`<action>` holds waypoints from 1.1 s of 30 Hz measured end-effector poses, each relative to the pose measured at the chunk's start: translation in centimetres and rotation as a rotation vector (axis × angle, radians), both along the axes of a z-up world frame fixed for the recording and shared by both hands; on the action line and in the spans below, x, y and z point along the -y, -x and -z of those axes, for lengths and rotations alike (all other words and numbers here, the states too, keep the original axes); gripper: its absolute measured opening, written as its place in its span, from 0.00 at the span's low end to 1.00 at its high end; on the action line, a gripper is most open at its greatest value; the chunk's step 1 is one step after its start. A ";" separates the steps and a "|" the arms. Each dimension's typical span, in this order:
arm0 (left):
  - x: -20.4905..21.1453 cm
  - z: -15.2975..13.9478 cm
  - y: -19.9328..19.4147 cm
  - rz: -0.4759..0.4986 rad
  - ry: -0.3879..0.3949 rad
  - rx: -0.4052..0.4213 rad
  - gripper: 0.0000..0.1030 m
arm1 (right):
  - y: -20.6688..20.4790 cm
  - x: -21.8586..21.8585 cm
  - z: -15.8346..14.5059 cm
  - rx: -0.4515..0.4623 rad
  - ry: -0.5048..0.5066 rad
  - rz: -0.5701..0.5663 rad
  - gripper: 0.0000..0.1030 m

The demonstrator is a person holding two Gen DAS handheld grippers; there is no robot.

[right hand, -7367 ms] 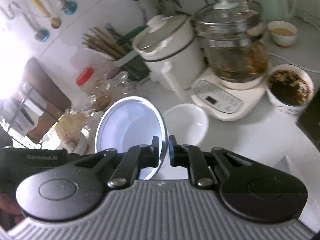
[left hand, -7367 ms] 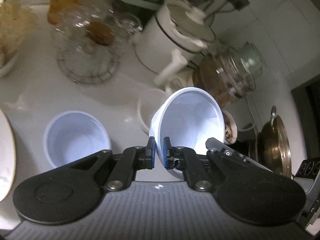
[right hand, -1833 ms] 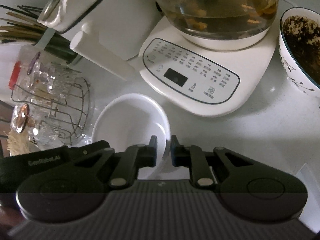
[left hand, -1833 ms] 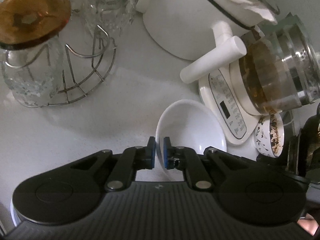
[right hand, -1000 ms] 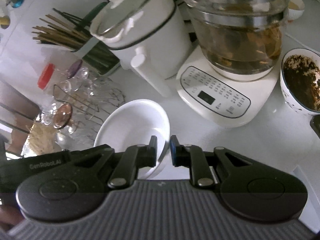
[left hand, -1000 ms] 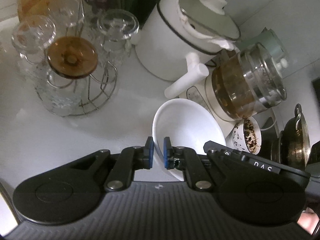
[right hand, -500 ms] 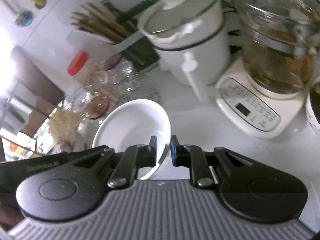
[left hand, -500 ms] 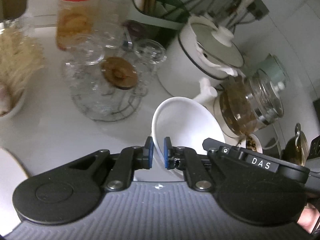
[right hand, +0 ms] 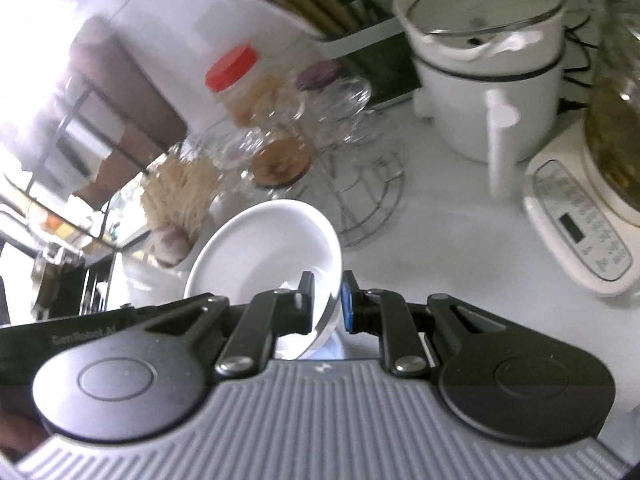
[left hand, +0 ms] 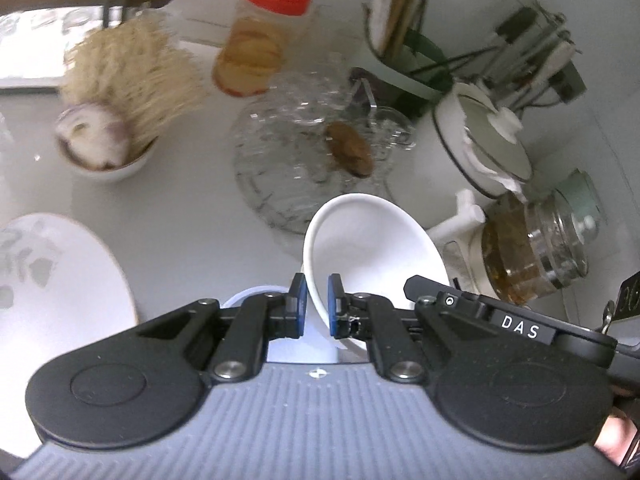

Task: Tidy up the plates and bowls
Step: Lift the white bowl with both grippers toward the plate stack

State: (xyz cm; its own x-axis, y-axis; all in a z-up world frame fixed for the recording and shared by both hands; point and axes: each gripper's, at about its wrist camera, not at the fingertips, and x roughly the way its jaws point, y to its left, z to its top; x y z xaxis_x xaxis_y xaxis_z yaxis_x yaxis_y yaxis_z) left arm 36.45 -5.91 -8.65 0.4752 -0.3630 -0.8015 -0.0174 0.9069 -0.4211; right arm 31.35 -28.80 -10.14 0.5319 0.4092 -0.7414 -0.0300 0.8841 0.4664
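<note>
— What have you got in your hands?

— My left hand-held gripper (left hand: 316, 306) is clenched on the rim of a white bowl (left hand: 372, 240), and my right hand-held gripper (right hand: 326, 306) is clenched on the opposite rim of that same bowl (right hand: 268, 240). So 2 grips on 1 bowl, held tilted, clear above the table (left hand: 192, 208).

— What lies under it?

— Just below my left fingers I see the rim of a pale blue bowl (left hand: 256, 293) standing on the table. To the left of that is a large white plate (left hand: 68, 280) with a thin brown edge.

— And further back?

— A wire rack of glass cups (left hand: 304, 152), blurred, sits beyond the white bowl. Left of it is a small bowl (left hand: 108, 164) holding pale dry noodles and something purple-white I cannot make out. Behind the rack stands a jar with a red lid (left hand: 260, 36). To the right are a white pot with a glass lid (right hand: 484, 68) and a glass kettle (left hand: 536, 240) on its white base.
</note>
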 end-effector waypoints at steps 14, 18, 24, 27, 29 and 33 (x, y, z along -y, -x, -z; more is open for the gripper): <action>-1.7 2.9 2.5 -0.054 -0.045 -0.056 0.10 | 1.0 -2.4 2.8 -0.056 0.024 -0.101 0.18; -2.3 3.9 3.3 -0.088 -0.025 -0.093 0.11 | 1.3 -2.4 3.7 -0.085 0.017 -0.123 0.18; -2.6 4.3 3.9 -0.126 -0.037 -0.113 0.11 | 1.3 -3.0 3.8 -0.106 0.011 -0.144 0.18; -3.0 3.9 4.1 -0.148 -0.030 -0.107 0.11 | 1.2 -3.3 3.0 -0.081 0.024 -0.168 0.18; -3.2 3.9 4.3 -0.164 -0.030 -0.113 0.19 | 1.0 -3.4 3.0 -0.092 0.024 -0.172 0.18; -3.7 3.7 4.7 -0.196 -0.028 -0.109 0.39 | 0.8 -3.2 2.6 -0.093 0.041 -0.165 0.20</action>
State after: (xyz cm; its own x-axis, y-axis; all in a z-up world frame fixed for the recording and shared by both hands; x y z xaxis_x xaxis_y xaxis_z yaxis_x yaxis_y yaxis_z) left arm 31.72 -2.23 -12.31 0.4447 -0.2489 -0.8604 -0.2385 0.8930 -0.3816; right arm 30.55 -25.57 -12.75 0.3888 0.4535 -0.8019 -0.1345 0.8891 0.4376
